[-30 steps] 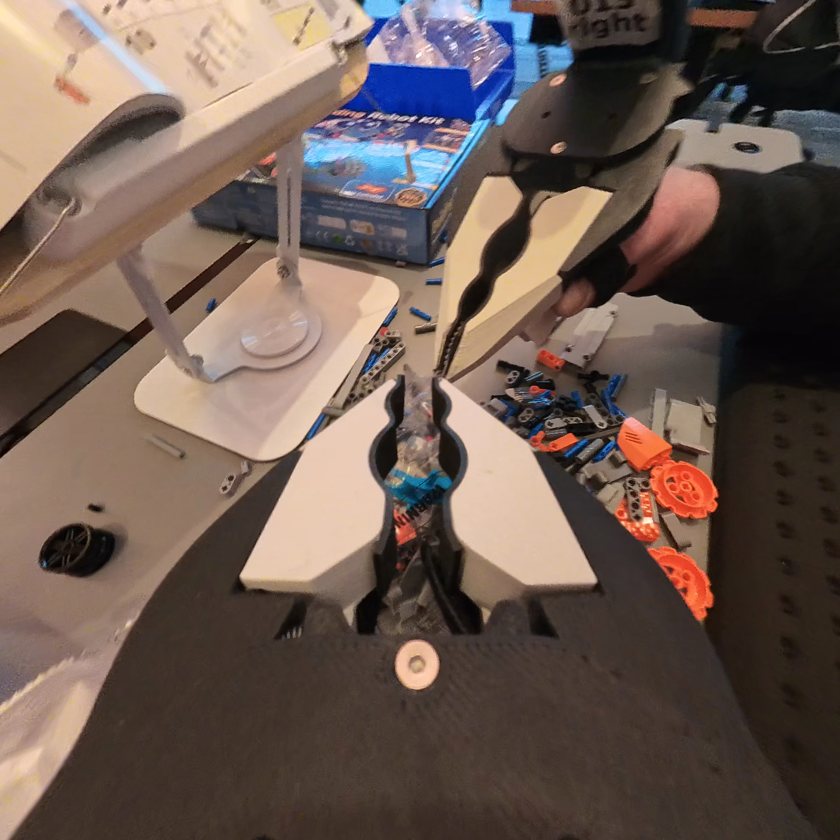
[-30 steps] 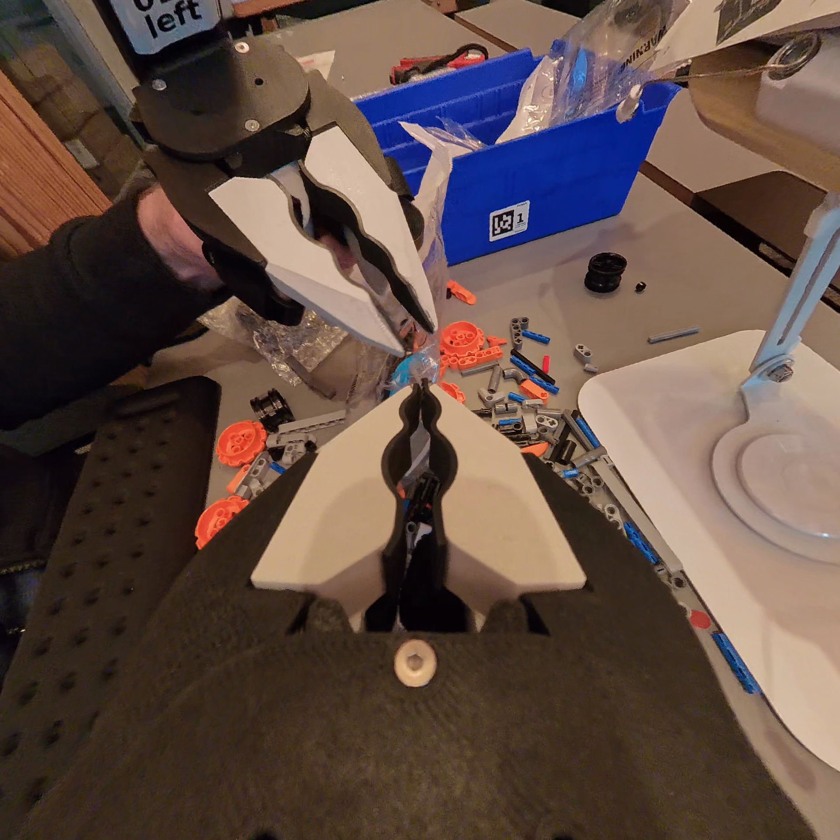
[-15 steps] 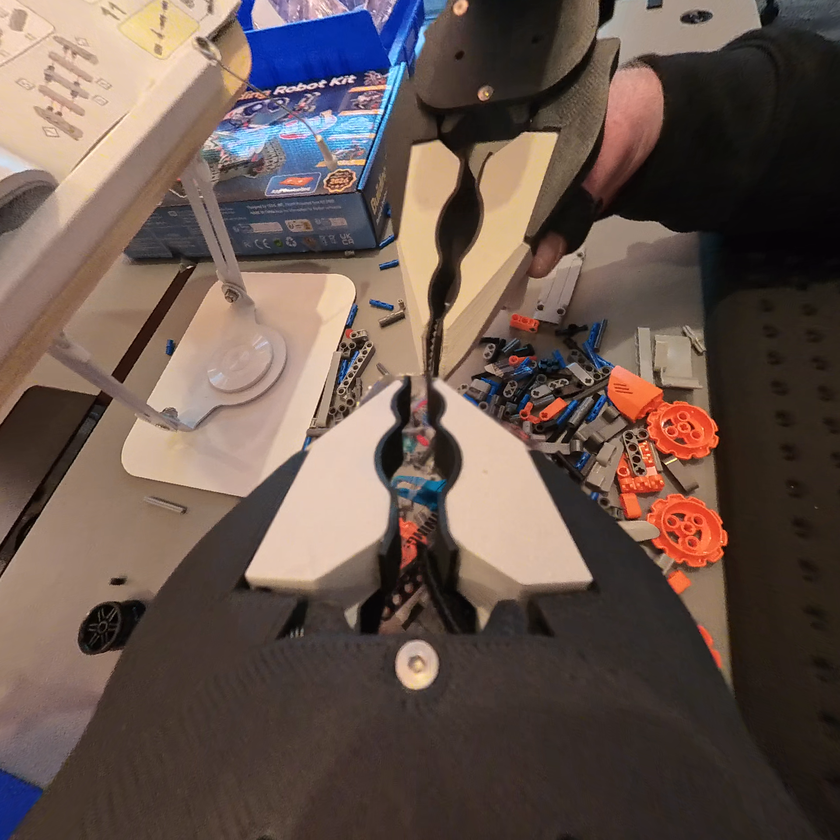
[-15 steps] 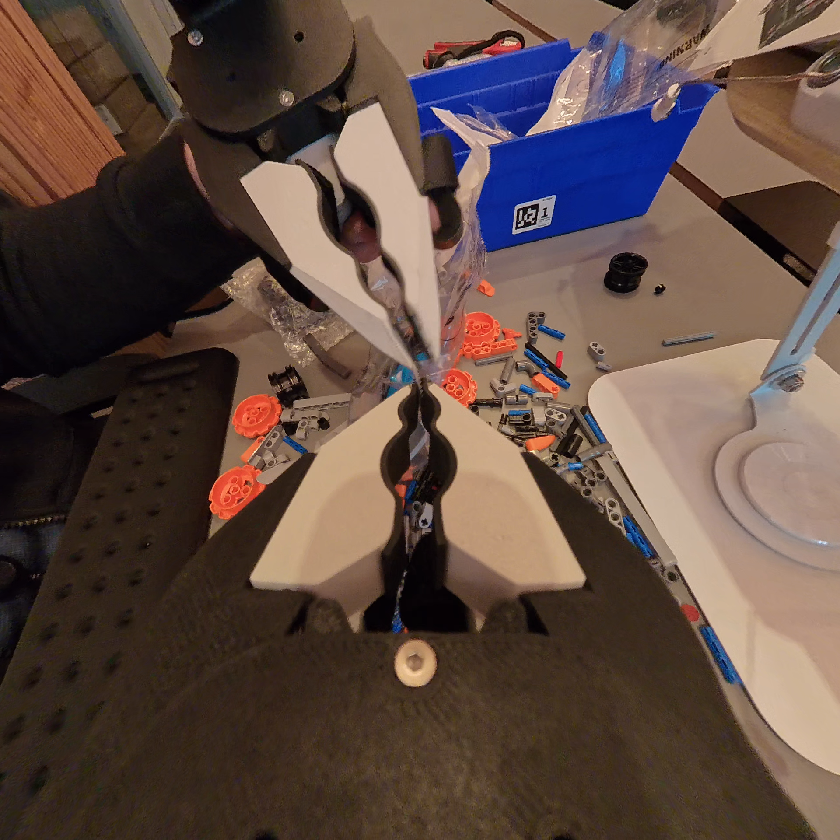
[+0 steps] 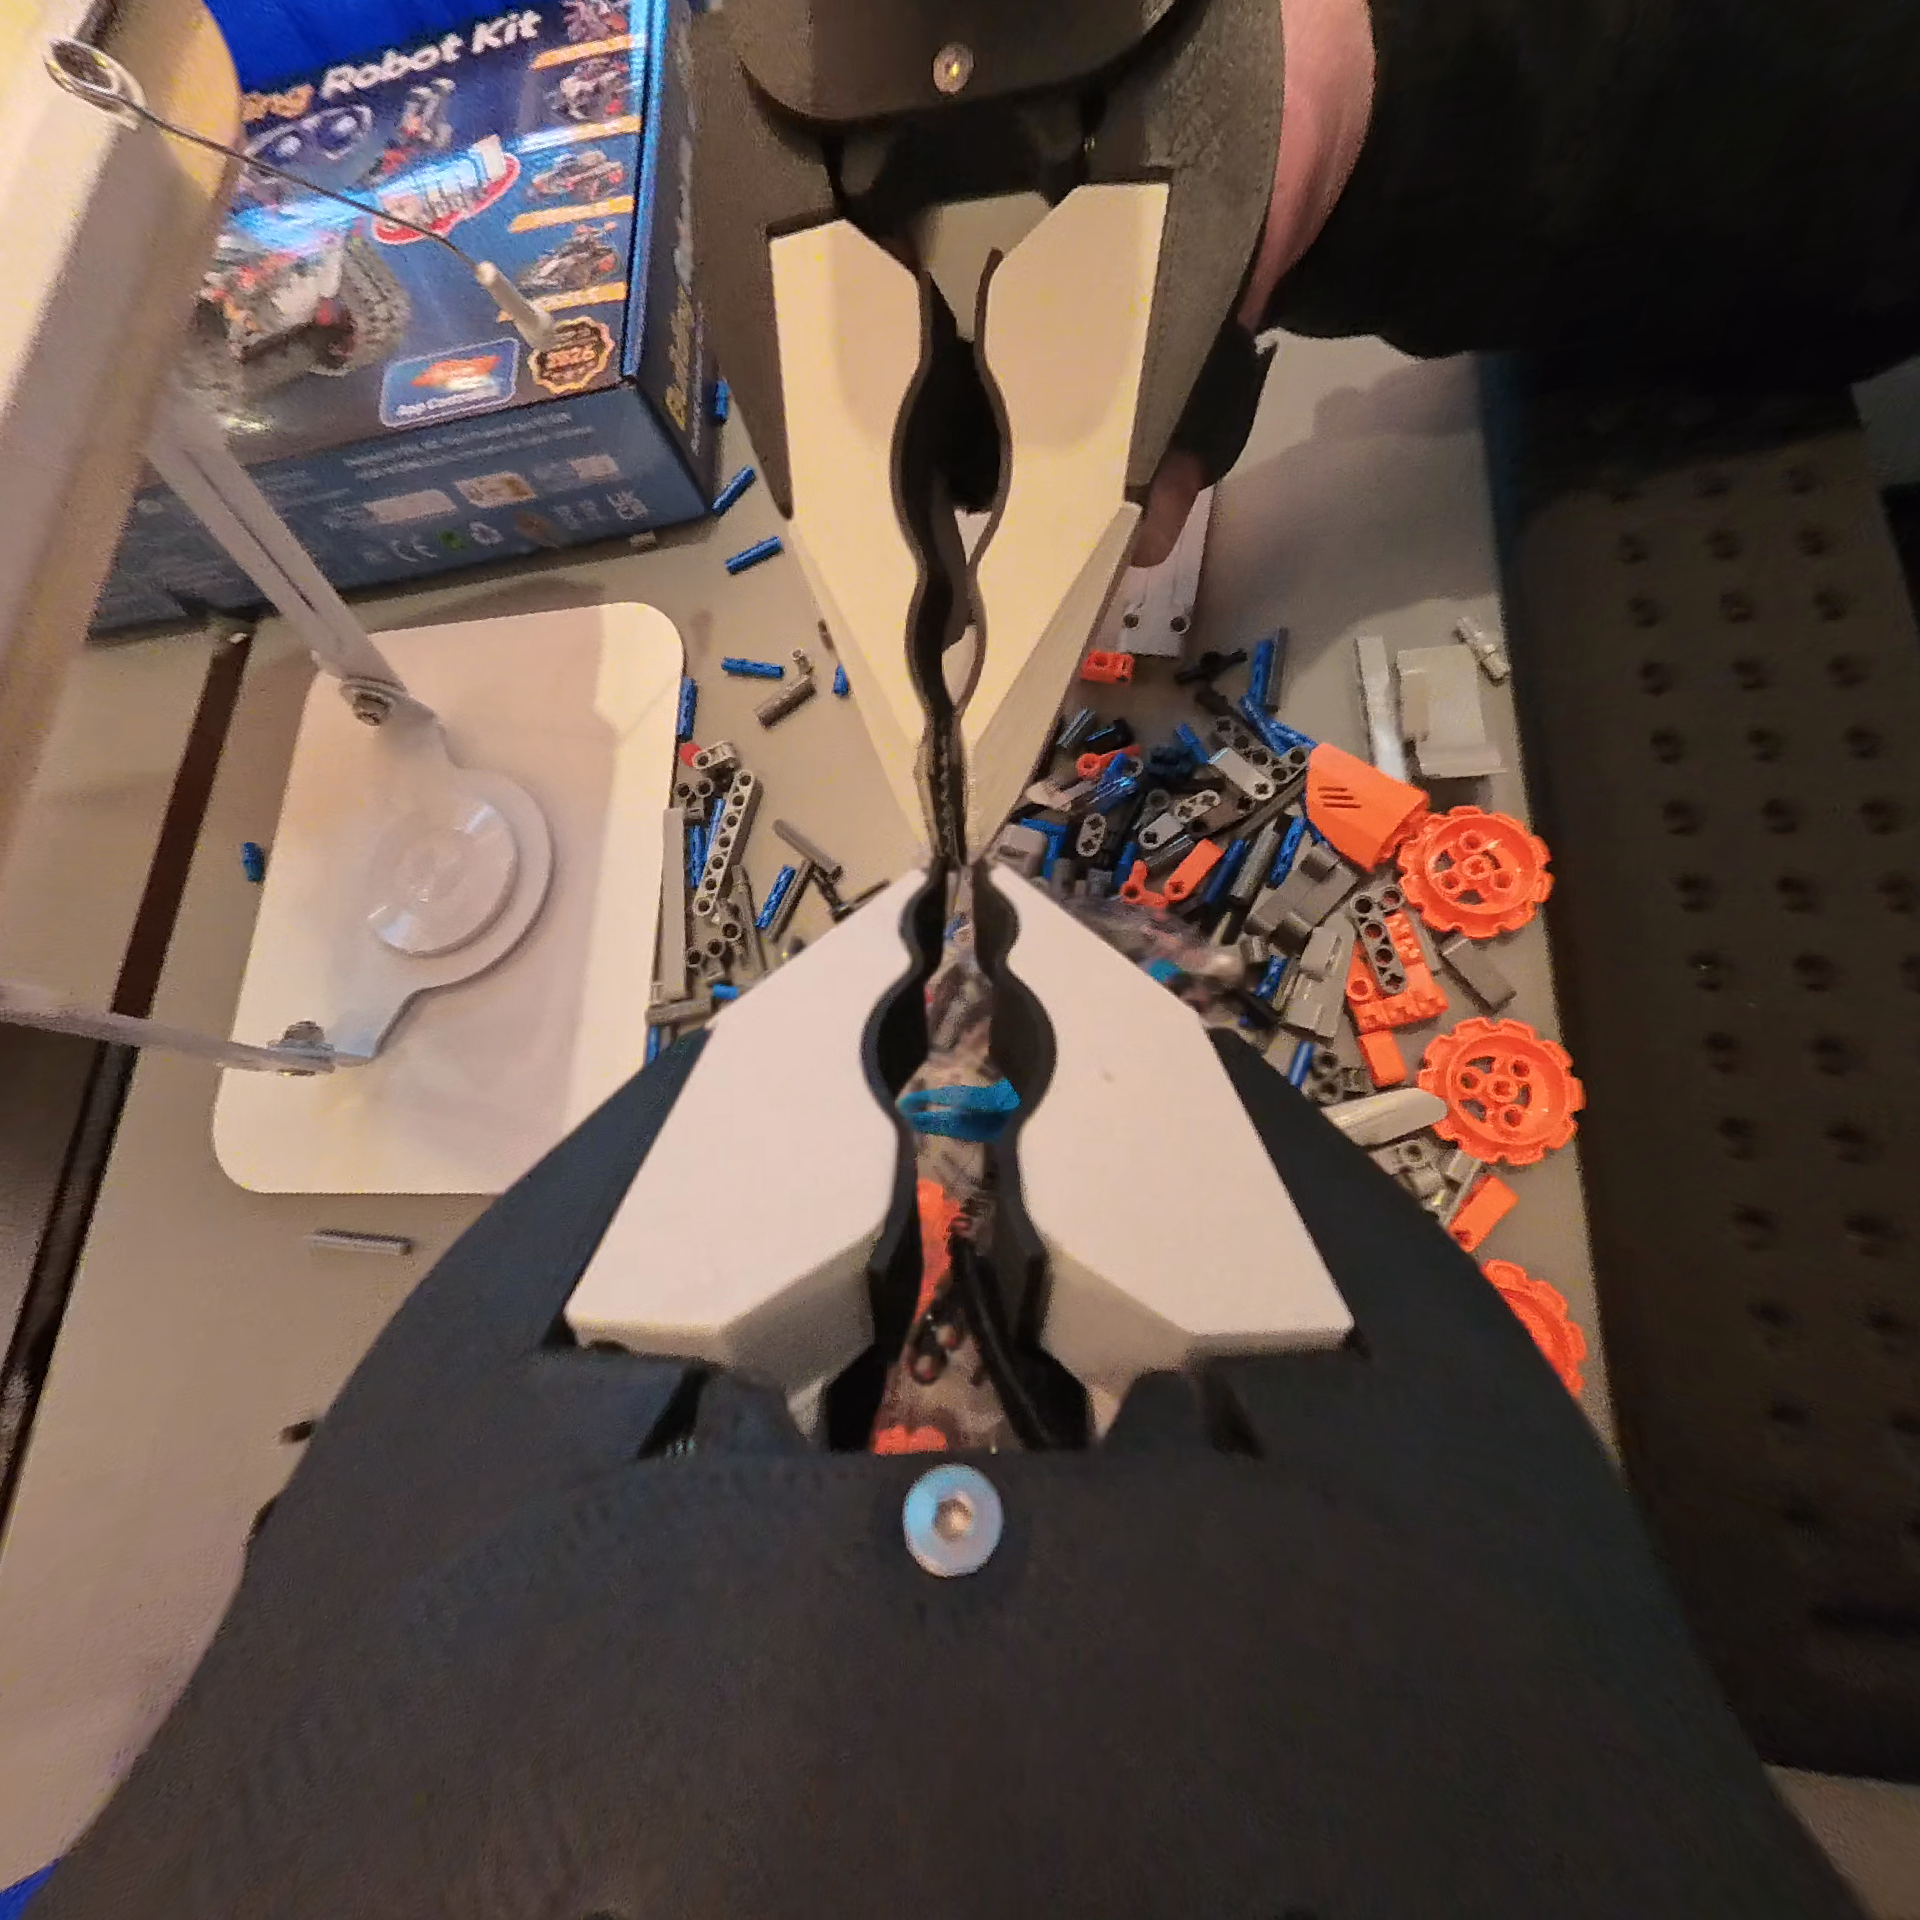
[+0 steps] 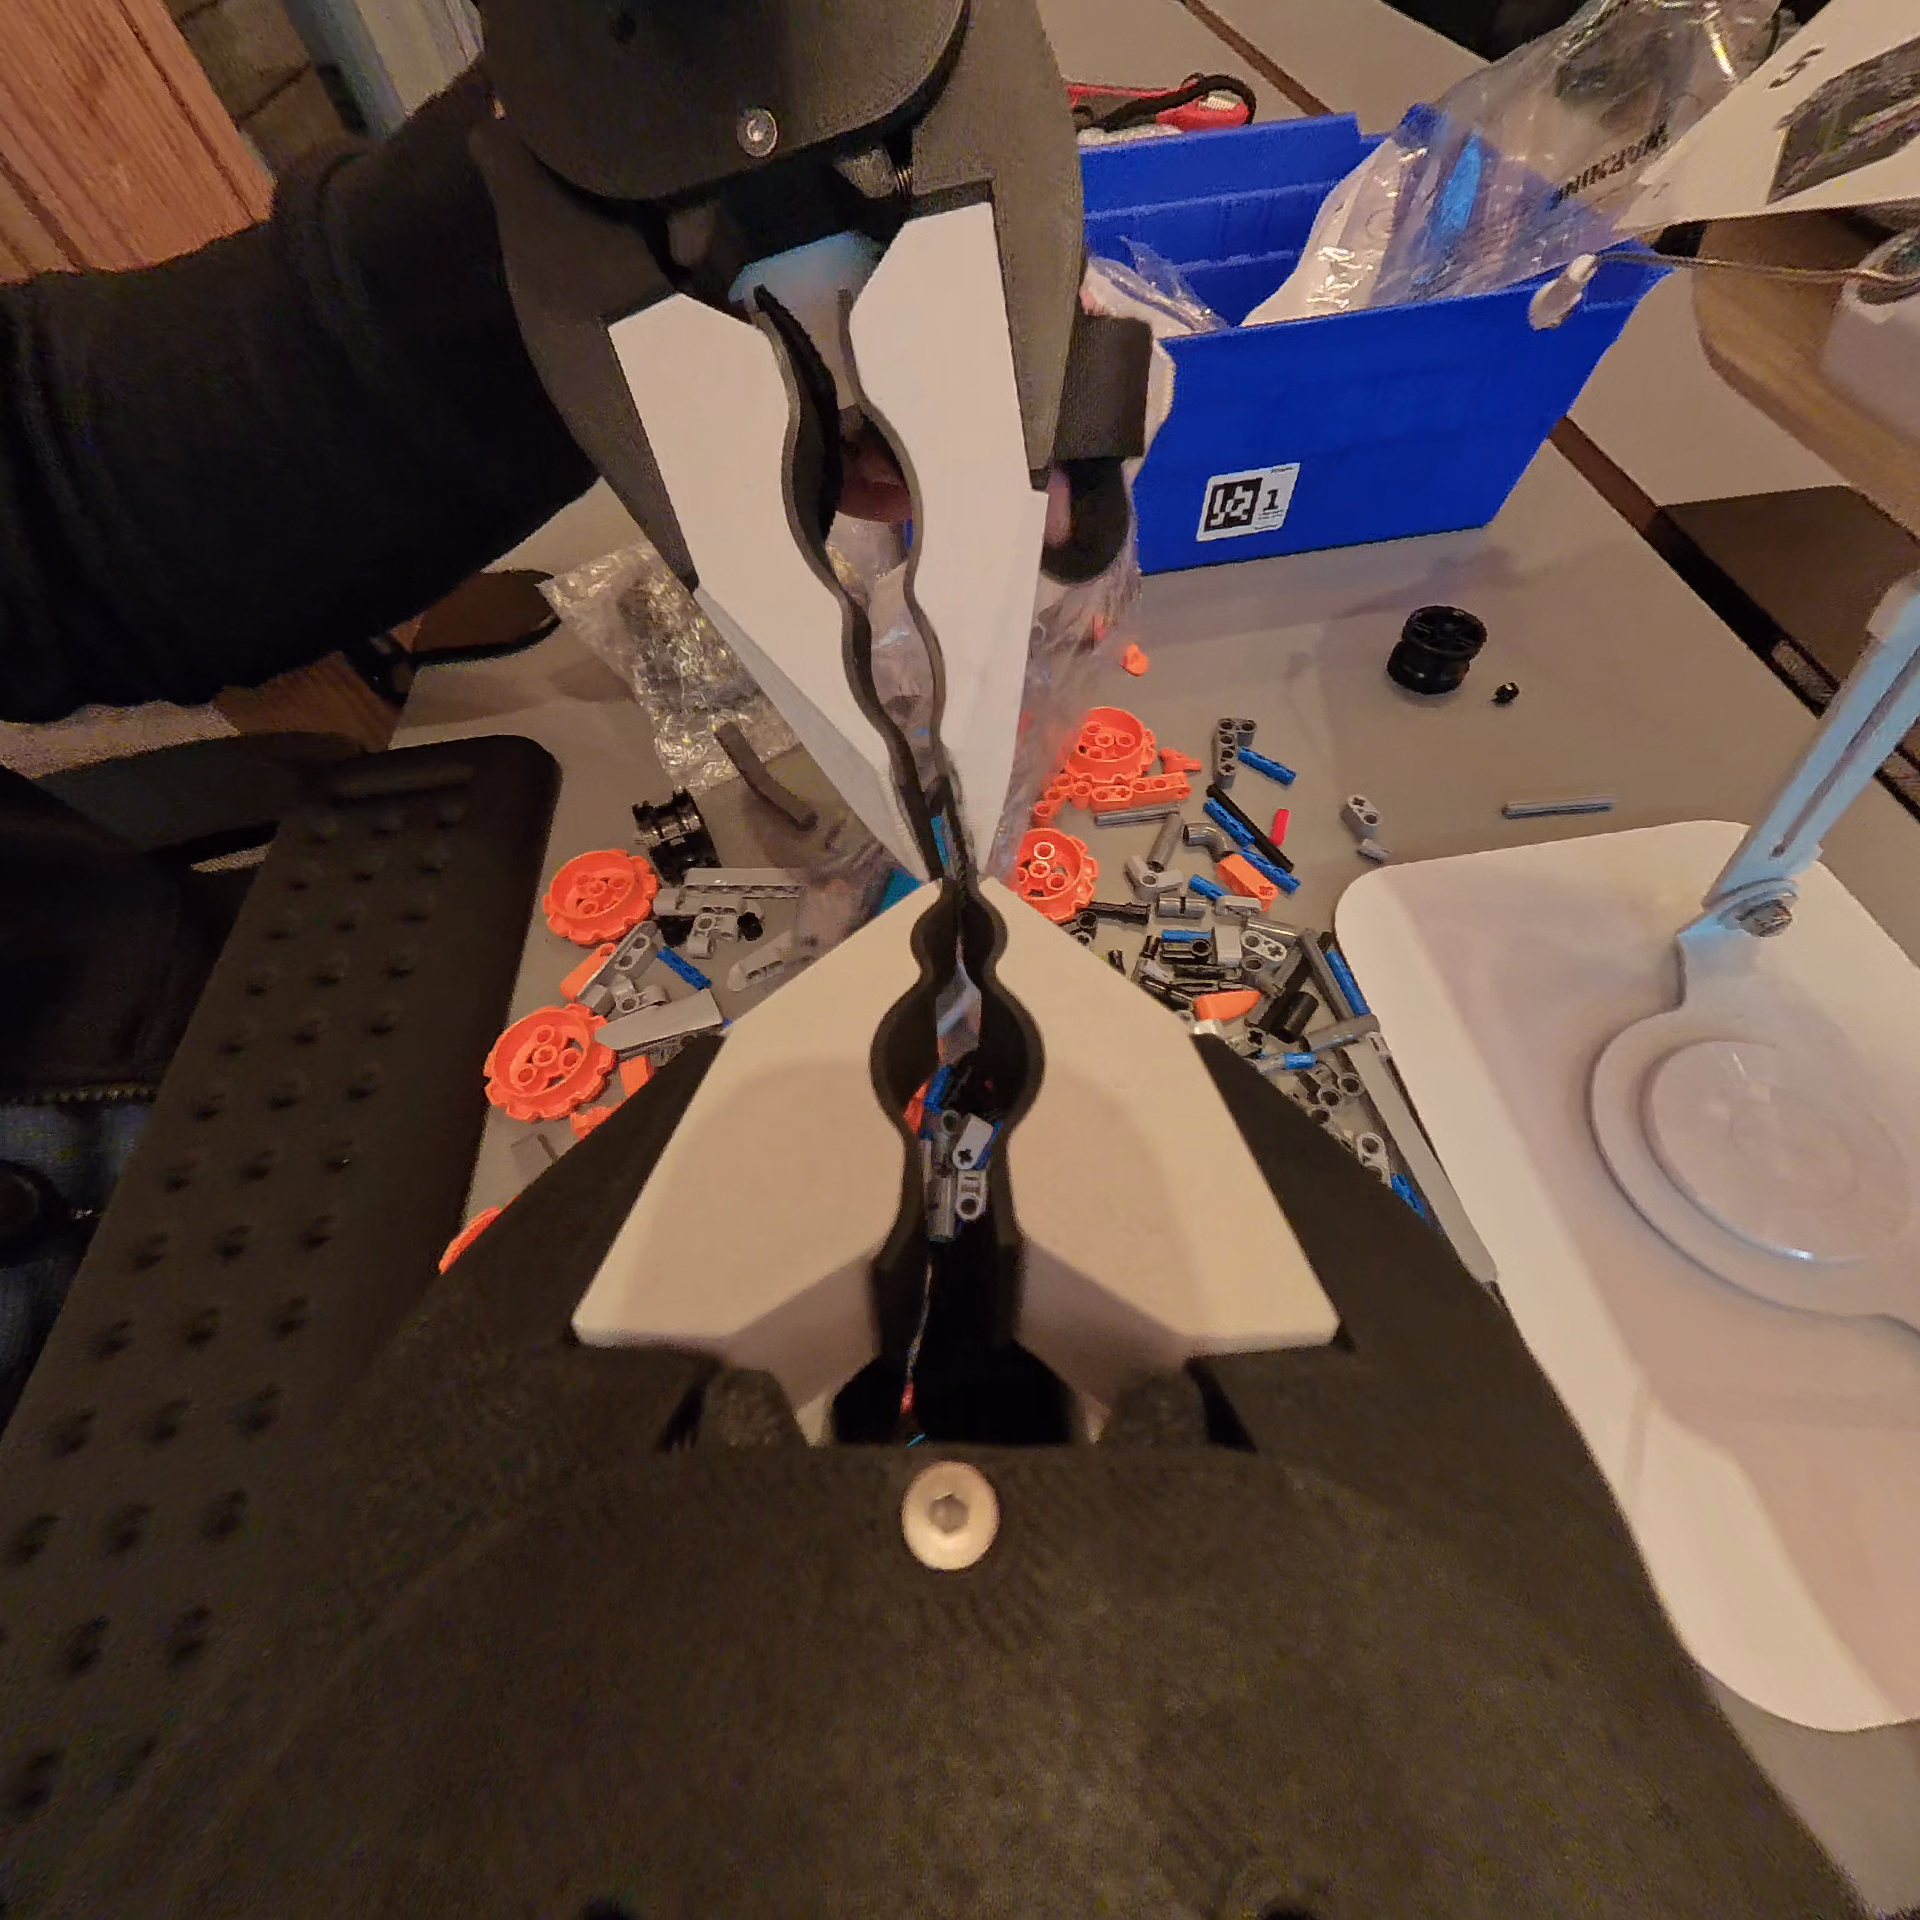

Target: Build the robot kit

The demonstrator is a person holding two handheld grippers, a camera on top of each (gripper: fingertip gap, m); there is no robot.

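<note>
A clear plastic bag (image 5: 961,1023) of small building parts hangs between my two grippers, which meet tip to tip above the table. My left gripper (image 5: 956,883) is shut on the bag; blue print and orange parts show through the bag between its fingers. In the right wrist view the left gripper (image 6: 940,847) comes down from above, with the bag (image 6: 1060,665) bulging behind it. My right gripper (image 6: 961,896) is shut on the bag's edge, and a strip of film runs between its pads. In the left wrist view it (image 5: 948,847) points down from above, held by a hand (image 5: 1309,187).
A pile of grey, blue and orange parts (image 5: 1195,821) with orange gears (image 5: 1473,871) lies on the grey table. A white stand base (image 5: 447,883), a kit box (image 5: 447,312), a blue bin (image 6: 1403,416), a black studded mat (image 6: 260,1039), a black wheel (image 6: 1437,649) and a crumpled bag (image 6: 644,634) surround it. My left and right fingertips are right by each other. The black wheel (image 6: 1437,649) is about equally far from each gripper, around 30 cm.
My left gripper's fingers have closed tighter on the bag. Both grippers have swung to face each other more squarely, tip to tip, over the pile. The right gripper has stayed shut on the bag.
</note>
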